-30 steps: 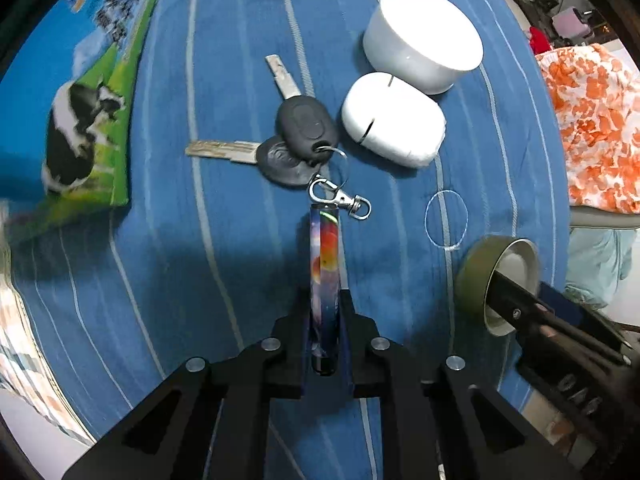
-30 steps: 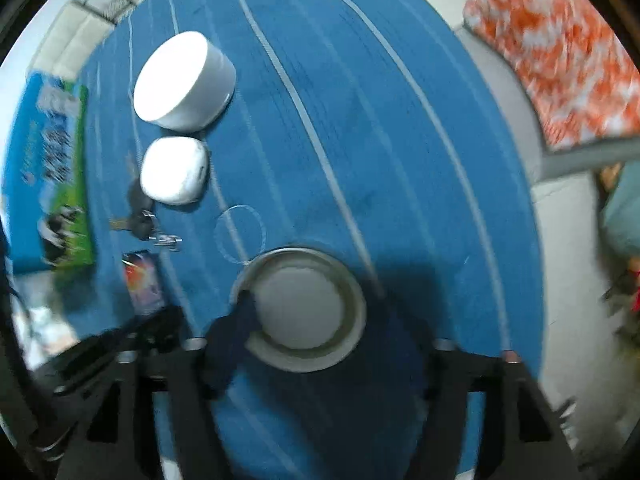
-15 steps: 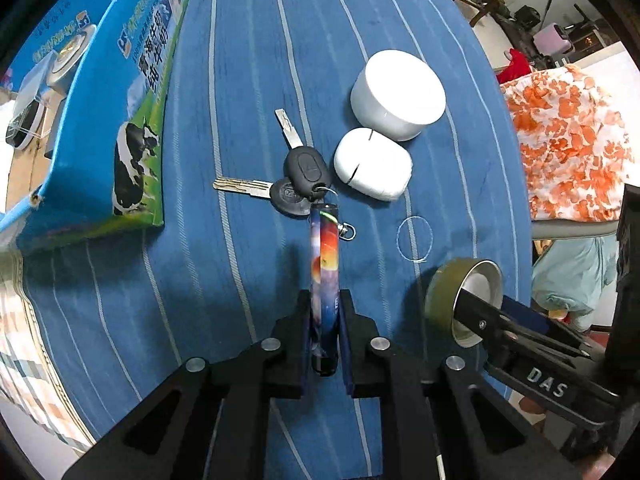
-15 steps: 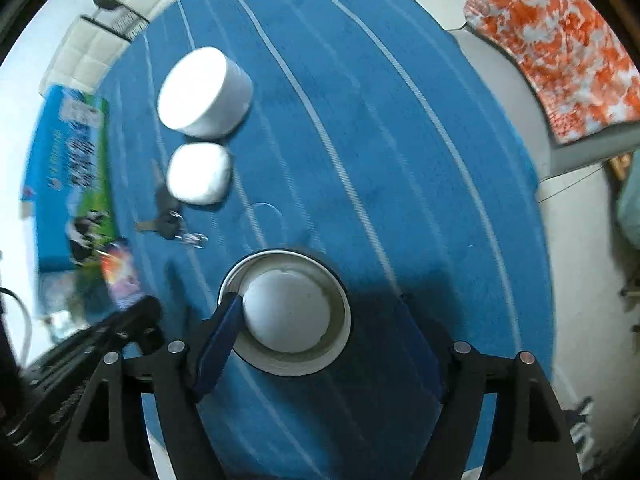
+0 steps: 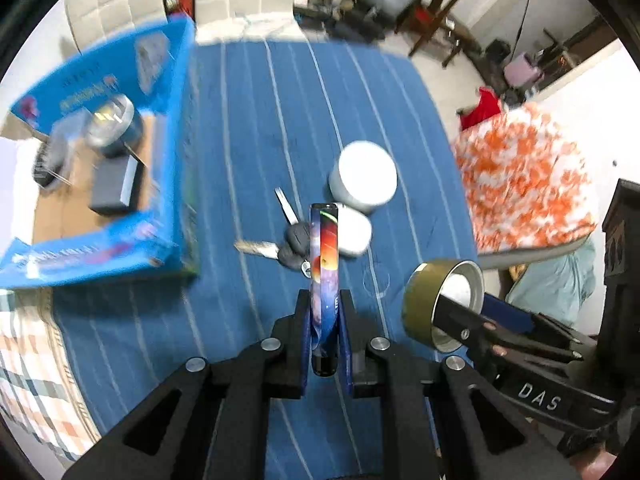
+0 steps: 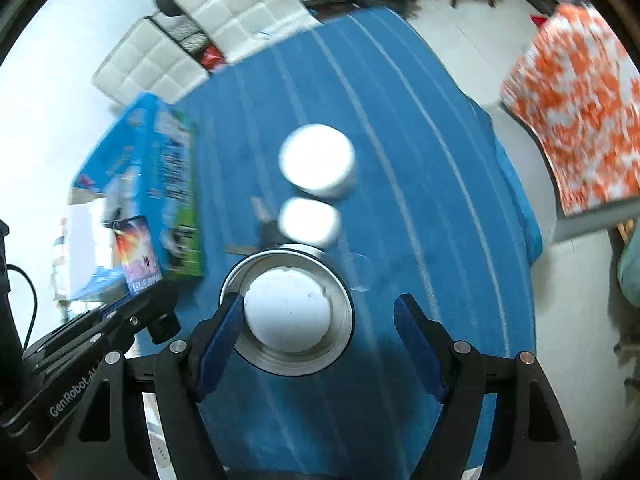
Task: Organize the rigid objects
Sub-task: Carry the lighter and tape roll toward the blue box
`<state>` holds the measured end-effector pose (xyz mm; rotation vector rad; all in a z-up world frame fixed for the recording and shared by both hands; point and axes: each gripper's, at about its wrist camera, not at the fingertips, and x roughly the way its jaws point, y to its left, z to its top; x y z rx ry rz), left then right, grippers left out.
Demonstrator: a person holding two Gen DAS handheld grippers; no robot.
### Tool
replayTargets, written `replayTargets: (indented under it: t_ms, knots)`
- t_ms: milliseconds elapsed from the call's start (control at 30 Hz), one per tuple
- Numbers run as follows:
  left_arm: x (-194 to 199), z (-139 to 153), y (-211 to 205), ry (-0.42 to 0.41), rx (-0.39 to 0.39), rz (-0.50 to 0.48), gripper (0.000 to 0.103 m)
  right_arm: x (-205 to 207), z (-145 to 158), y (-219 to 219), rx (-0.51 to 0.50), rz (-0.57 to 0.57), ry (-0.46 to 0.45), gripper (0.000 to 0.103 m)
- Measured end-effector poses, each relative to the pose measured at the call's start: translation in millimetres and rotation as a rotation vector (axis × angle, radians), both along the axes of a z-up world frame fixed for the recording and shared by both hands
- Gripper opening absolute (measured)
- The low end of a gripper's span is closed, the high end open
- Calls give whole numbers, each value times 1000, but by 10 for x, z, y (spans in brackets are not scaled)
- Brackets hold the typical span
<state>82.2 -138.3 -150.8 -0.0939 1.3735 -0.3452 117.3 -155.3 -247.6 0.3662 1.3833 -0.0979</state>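
Though blurred — 2 keys [image 5: 294,236], 2 containers [image 5: 362,176]

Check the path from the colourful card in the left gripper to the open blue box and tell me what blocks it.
Nothing visible blocks it. The left gripper holds the colourful card raised above the tablecloth; the blue box lies to its left, top open. Only its near wall must be cleared. The keys lie below.
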Motion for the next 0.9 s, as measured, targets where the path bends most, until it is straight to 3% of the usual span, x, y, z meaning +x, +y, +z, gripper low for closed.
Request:
replayTargets:
  t_ms: [200, 333, 467, 667, 800, 900]
  knots:
    - [159, 494, 698, -92, -35, 81, 10, 398, 356, 713, 34, 92, -85, 80]
    - [304, 679, 1396, -142, -3, 155, 10, 717, 348, 1375, 31, 178, -107, 80]
    - [479, 483, 1905, -130, 35, 214, 10, 1082, -18, 2115, 16, 287, -80, 80]
    - [815, -204, 2622, -6, 58, 274, 10, 1478, -806, 2971, -23, 421, 25, 78]
    - [968, -644, 2878, 71, 66, 276, 10, 1602, -1100, 3193, -55, 443, 71, 78]
    - [1024, -810, 2953, 106, 59, 265, 10, 1665, -1246, 3275, -69, 455, 91, 78]
